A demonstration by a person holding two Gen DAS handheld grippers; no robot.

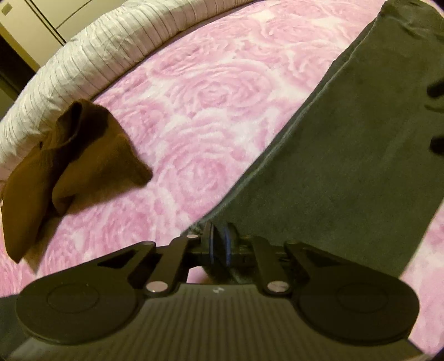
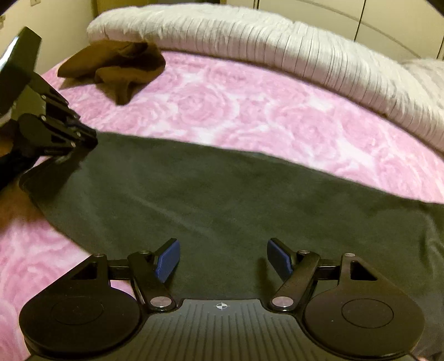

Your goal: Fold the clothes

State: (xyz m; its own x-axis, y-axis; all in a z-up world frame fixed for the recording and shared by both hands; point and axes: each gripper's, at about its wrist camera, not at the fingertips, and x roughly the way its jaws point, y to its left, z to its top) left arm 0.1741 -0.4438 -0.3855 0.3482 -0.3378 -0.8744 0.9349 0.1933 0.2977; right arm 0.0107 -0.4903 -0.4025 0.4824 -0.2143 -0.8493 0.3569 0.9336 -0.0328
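A dark grey-green garment (image 1: 347, 166) lies spread flat on the pink rose-patterned bedspread (image 1: 208, 97). My left gripper (image 1: 219, 245) has its blue pads pinched together on the garment's near corner. The right wrist view shows the same gripper (image 2: 83, 144) at the far left, clamped on that corner. My right gripper (image 2: 223, 261) hovers over the garment (image 2: 222, 194) near its front edge, blue pads (image 2: 166, 261) wide apart with nothing between them.
A crumpled brown garment (image 1: 83, 155) (image 2: 116, 66) lies at the far side of the bedspread (image 2: 277, 111). Behind it runs a rolled white ribbed quilt (image 1: 111, 47) (image 2: 277, 36). Cream wardrobe doors (image 2: 388, 19) stand beyond the bed.
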